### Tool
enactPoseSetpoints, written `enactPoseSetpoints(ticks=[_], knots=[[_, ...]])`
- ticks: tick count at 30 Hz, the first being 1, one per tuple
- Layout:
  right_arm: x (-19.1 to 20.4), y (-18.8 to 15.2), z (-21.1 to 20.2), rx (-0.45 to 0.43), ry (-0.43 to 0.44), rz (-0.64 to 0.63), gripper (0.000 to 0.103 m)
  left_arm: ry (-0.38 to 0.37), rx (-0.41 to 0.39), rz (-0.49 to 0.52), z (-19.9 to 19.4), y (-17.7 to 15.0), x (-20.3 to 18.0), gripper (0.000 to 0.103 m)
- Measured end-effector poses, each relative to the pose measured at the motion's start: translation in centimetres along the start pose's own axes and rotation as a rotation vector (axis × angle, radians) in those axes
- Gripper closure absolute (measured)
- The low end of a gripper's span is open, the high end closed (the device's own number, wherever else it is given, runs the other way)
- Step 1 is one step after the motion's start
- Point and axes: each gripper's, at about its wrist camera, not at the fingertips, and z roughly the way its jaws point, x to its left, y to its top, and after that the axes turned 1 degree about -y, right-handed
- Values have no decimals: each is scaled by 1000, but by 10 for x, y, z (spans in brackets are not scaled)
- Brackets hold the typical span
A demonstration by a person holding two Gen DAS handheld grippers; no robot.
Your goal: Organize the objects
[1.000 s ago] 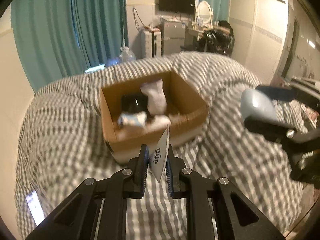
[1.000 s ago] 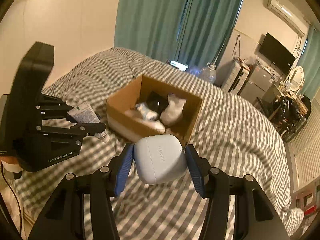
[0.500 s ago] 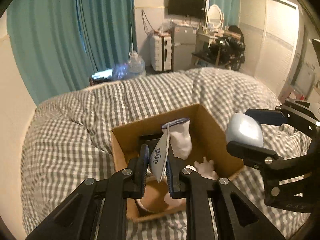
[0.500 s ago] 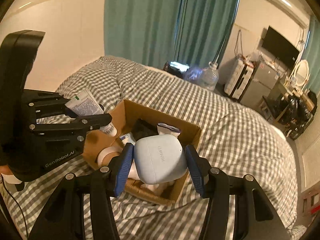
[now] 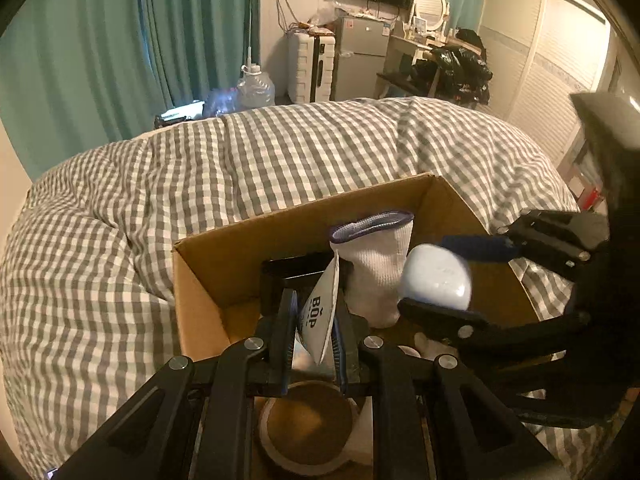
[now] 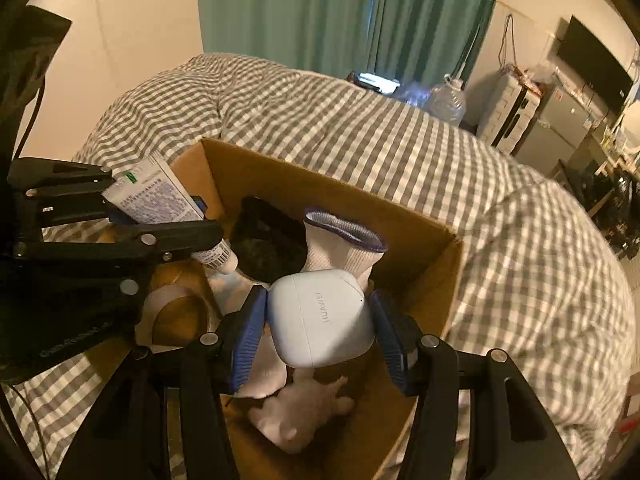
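Observation:
A cardboard box (image 5: 208, 276) (image 6: 424, 240) sits on the checked bed. My left gripper (image 5: 314, 320) is shut on a white tube (image 5: 320, 316) and holds it over the box's left side; the tube also shows in the right wrist view (image 6: 160, 196). My right gripper (image 6: 320, 320) is shut on a pale blue earbud case (image 6: 322, 318) above the box's middle; the case also shows in the left wrist view (image 5: 436, 282). In the box are a white sock (image 6: 340, 244), a black item (image 6: 268, 240), a tape roll (image 6: 176, 316) and a white soft figure (image 6: 300, 412).
The grey-and-white checked duvet (image 5: 100, 240) surrounds the box. Teal curtains (image 5: 120, 40), a water jug (image 5: 256, 88), a small fridge (image 5: 360, 56) and a cluttered desk (image 5: 440, 60) stand beyond the bed.
Both grippers have moved forward from in front of the box to above its opening, each keeping its object. The box now fills the lower part of both views.

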Motion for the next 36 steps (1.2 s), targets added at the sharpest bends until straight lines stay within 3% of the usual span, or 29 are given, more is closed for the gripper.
enactPoseSetpoints(ticks=[10, 19, 24, 27, 29, 32, 36], knots=[[-2, -8, 13, 32, 19, -10, 50, 20, 58, 26, 16, -10, -7, 87], [-1, -18, -6, 10, 35, 23, 50, 40, 84, 19, 13, -24, -15, 87], [-9, -20, -18, -21, 4, 52, 42, 46, 72, 6, 8, -22, -15, 84], [-15, -16, -23, -39, -16, 77, 38, 60, 75, 17, 7, -19, -15, 72], [-18, -14, -28, -56, -39, 81, 32, 85, 75, 26, 8, -18, -15, 54], [-24, -10, -35, -81, -45, 106, 32, 82, 68, 15, 6, -18, -10, 38], [-27, -6, -40, -101, -72, 125, 28, 68, 40, -7, -1, -17, -5, 26]])
